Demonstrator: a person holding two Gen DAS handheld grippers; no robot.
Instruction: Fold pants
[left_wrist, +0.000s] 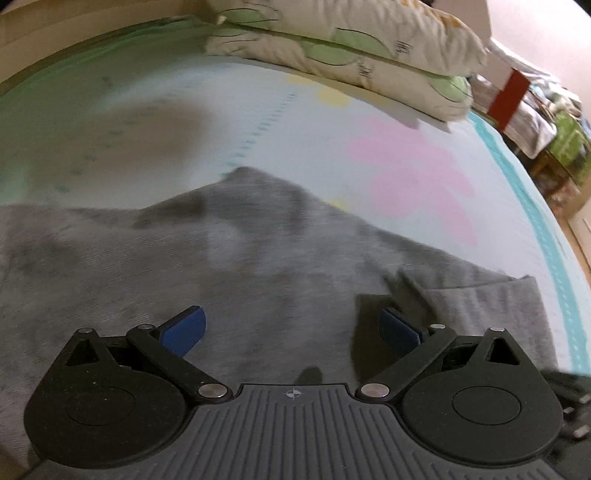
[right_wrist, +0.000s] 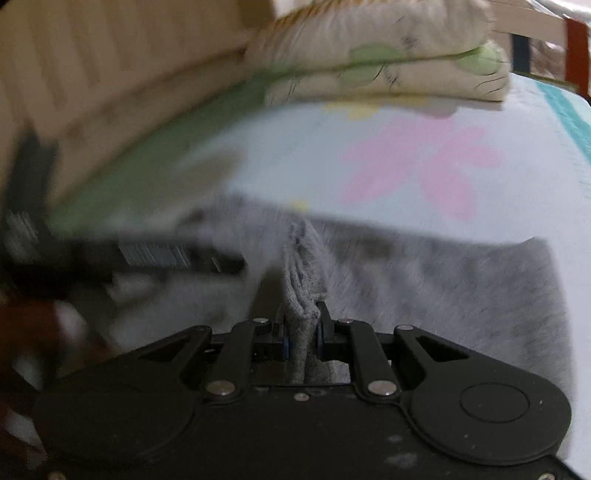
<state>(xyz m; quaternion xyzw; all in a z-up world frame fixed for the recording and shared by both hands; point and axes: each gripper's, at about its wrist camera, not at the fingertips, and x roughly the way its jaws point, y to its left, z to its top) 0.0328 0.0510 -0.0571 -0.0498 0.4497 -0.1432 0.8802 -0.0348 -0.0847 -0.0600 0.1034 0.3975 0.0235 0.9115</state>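
Left wrist view: left tongs (left_wrist: 293, 328) low over the grey pants (left_wrist: 236, 258), blue pads wide apart, holding nothing. Pants spread across the near part of the bed (left_wrist: 332, 140); stacked pillows (left_wrist: 351, 48) at the far edge.

Right wrist view: right tongs (right_wrist: 303, 338) clamped together on a raised fold of pants (right_wrist: 443, 288). Blurred left tongs (right_wrist: 155, 254) nearby on the left, above the cloth.
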